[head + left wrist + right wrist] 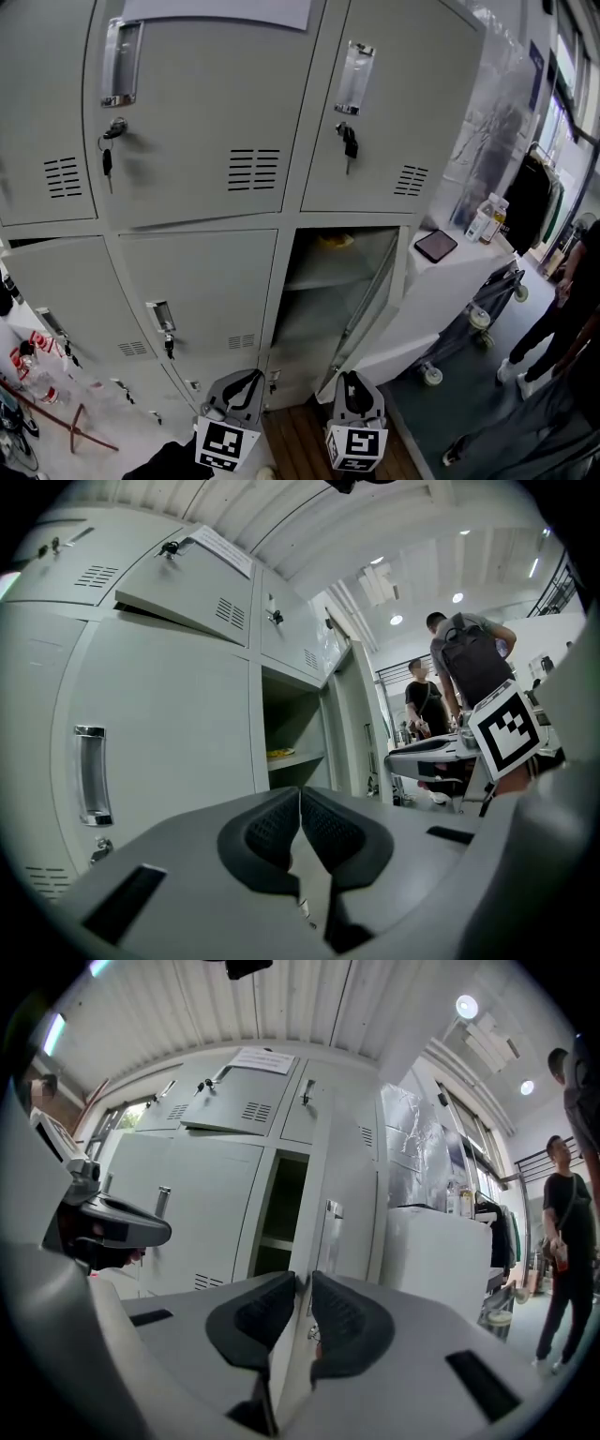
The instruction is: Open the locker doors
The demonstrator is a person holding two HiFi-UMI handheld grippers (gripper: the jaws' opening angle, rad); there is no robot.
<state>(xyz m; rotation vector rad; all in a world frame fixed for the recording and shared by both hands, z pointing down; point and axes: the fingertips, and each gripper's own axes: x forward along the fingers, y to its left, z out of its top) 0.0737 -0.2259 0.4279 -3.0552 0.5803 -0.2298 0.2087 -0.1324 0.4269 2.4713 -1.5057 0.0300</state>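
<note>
Judging by the lockers, you're partway through. The lower right locker door already stands swung out, just right of centre, with its shelves showing. The lower middle door beside it looks shut. Both tools sit low at the bottom edge, short of any door.

- **Left tool**: clenched, pads together, with nothing in it.
- **Right tool**: a narrow slit between the pads, with nothing grasped. The open door's edge only shows beyond the slit.

The likely next move is to bring one tool up to the handle of that shut door. Spread the pads first, then close on the handle and pull outward. A key hangs just under it and may need turning.

For writing, the sheet of paper on the upper door at top centre has print too small to read. The bottles at right carry labels that can't be read either, and the tools' cubes show only square markers.
</note>
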